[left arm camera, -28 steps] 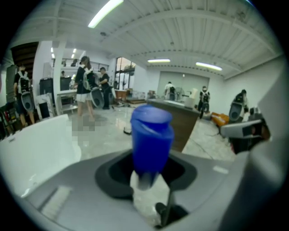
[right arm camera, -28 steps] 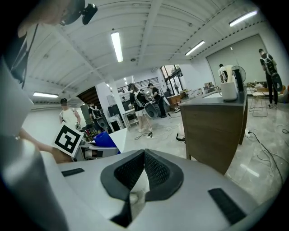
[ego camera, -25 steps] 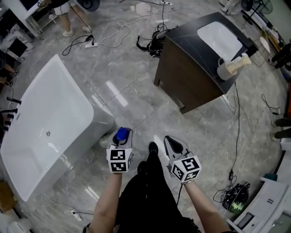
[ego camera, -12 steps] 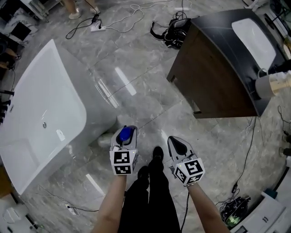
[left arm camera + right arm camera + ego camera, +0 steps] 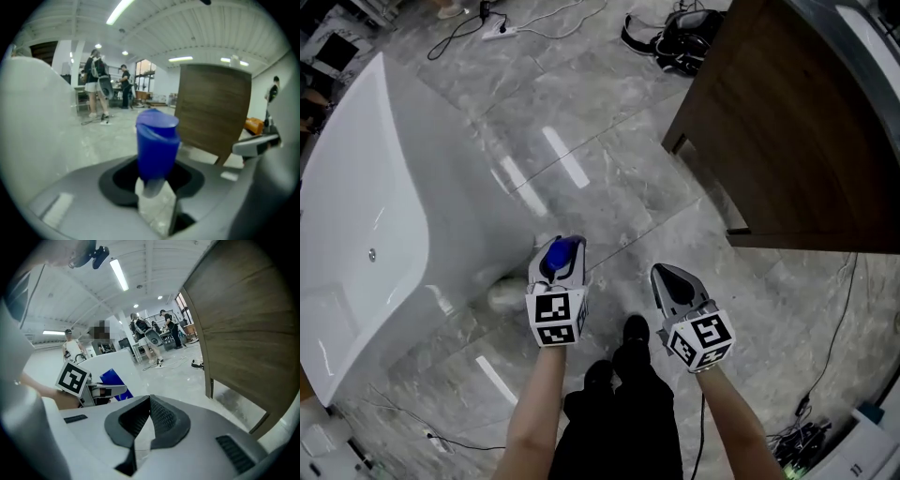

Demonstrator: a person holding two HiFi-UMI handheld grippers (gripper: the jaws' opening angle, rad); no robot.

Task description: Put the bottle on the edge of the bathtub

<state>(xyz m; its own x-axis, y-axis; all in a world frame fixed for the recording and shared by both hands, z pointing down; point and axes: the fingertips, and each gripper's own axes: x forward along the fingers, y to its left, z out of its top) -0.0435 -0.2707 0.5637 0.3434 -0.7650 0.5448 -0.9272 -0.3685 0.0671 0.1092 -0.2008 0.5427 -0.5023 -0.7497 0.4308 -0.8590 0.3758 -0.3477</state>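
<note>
Gripping bottle [image 5: 157, 140], blue, cylindrical, flat-topped

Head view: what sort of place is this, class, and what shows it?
Probably a mock bathroom set up in a workshop: a white bathtub, a wooden vanity cabinet, and a power strip lying on the marble-look floor.

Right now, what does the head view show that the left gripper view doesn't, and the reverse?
Head view only: the inside of the bathtub with its drain, the right gripper, shut and empty, and the person's shoes. Left gripper view only: people standing in the background under ceiling lights. Both: the blue bottle clamped in the left gripper, the wooden cabinet and the grey floor.
</note>
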